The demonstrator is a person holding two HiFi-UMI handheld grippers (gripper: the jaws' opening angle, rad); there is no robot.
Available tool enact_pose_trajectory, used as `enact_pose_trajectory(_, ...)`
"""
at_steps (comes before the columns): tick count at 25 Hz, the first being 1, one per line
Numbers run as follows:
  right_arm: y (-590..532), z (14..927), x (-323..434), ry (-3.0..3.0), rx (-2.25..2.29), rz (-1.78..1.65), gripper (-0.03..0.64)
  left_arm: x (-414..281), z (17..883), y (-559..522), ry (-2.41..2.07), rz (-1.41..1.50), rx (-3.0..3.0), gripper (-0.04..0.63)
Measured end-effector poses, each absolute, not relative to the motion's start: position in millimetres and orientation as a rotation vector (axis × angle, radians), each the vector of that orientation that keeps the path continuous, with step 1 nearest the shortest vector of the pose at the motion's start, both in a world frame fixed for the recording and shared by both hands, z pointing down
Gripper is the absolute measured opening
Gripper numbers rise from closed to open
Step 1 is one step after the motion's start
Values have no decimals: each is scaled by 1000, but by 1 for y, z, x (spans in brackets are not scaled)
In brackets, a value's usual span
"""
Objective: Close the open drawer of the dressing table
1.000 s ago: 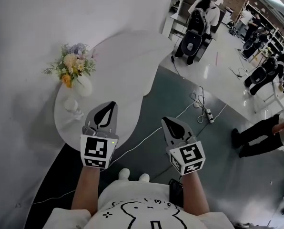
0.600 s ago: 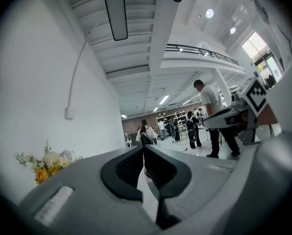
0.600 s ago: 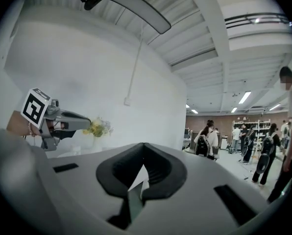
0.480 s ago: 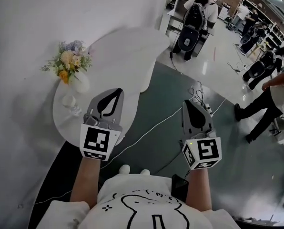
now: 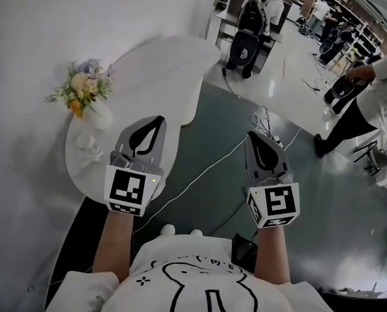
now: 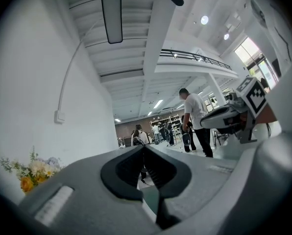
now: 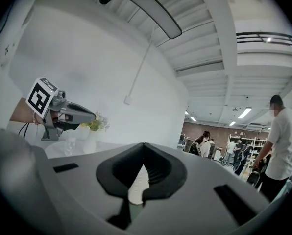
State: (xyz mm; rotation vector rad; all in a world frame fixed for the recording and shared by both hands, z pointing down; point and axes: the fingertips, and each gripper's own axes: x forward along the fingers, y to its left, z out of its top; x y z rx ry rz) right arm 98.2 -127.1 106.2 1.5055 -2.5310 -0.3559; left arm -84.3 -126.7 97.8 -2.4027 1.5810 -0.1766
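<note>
Over table [image 5: 164, 60], left gripper [image 5: 158, 119] (jaws together).

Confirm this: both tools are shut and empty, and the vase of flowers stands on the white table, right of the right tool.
Wrong side. In the head view the vase of flowers stands on the white table left of the left tool, not right of the right tool. Both tools are shut and empty.

open: tabletop [image 5: 167, 60] far half | obstacles: flower vase [image 5: 100, 117], glass [image 5: 84, 142] left
</note>
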Motion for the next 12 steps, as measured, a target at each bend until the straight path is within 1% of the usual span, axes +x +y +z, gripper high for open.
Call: enact_pose_trajectory(12, -126, 94, 104, -2527, 1532, -385, 0, -75, 91, -128, 1539, -166, -2417, 18)
